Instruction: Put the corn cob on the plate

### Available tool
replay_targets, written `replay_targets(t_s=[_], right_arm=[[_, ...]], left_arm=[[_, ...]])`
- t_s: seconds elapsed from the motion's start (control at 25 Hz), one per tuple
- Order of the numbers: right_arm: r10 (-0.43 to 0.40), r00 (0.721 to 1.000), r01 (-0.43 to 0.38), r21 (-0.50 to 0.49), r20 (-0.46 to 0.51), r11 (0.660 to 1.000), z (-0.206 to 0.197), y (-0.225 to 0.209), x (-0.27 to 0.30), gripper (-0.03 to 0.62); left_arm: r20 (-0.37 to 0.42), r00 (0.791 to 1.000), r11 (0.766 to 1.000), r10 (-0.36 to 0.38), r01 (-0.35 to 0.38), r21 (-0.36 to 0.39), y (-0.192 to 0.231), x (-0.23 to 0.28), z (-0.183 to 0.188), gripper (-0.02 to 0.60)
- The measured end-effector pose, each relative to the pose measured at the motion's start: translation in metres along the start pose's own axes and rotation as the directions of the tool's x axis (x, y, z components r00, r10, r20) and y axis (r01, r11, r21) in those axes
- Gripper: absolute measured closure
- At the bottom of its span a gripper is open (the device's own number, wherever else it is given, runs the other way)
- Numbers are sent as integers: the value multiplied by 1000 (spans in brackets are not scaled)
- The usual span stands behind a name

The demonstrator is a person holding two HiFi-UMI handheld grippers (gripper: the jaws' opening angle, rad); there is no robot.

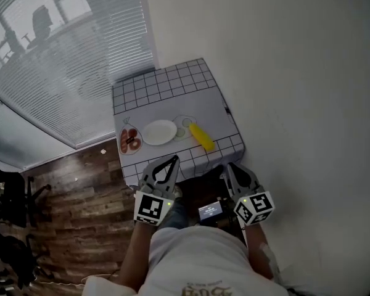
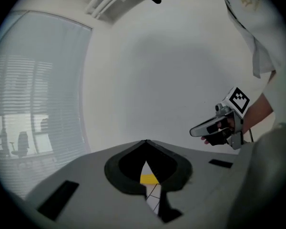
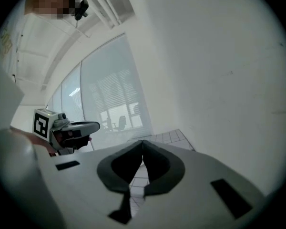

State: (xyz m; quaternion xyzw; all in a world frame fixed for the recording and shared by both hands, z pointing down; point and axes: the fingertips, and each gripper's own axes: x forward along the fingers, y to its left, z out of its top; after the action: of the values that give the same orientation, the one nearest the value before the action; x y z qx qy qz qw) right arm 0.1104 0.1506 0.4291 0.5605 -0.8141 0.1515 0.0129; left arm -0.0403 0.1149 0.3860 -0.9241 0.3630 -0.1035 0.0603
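On a small grid-patterned table, a yellow corn cob lies just right of a white plate. At the table's near edge, the left gripper and right gripper have jaws pressed together, holding nothing.

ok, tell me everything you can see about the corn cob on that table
The corn cob is a plain yellow, elongated piece. It is too small here to show kernels or what it is made of. It lies flat and diagonally on the white gridded tablecloth, near the table's front right corner. It sits just right of the white plate, not on it. Only the cloth visibly touches it. The left gripper and right gripper are shut and short of the table.
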Motion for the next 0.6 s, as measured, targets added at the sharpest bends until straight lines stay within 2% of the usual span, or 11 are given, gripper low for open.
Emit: replay_targets(t_s=[0.08,0.32,0.48,0.6], right_arm=[[-22,1000,21,-25,-17,999,1,-7,20,587],[-101,991,101,-6,-85,995,-12,-29,64,588],[-158,973,148,-68,-170,987,-27,-37,79,586],[-199,955,183,-89,-220,979,-38,-44,82,586]], left_arm=[[-9,999,999,-42,42,-6,11,19,-6,575],[-33,990,990,-136,135,-34,42,66,-28,575],[-76,971,973,-229,229,-3,46,91,-47,575],[-79,950,951,-302,306,41,42,101,-53,575]])
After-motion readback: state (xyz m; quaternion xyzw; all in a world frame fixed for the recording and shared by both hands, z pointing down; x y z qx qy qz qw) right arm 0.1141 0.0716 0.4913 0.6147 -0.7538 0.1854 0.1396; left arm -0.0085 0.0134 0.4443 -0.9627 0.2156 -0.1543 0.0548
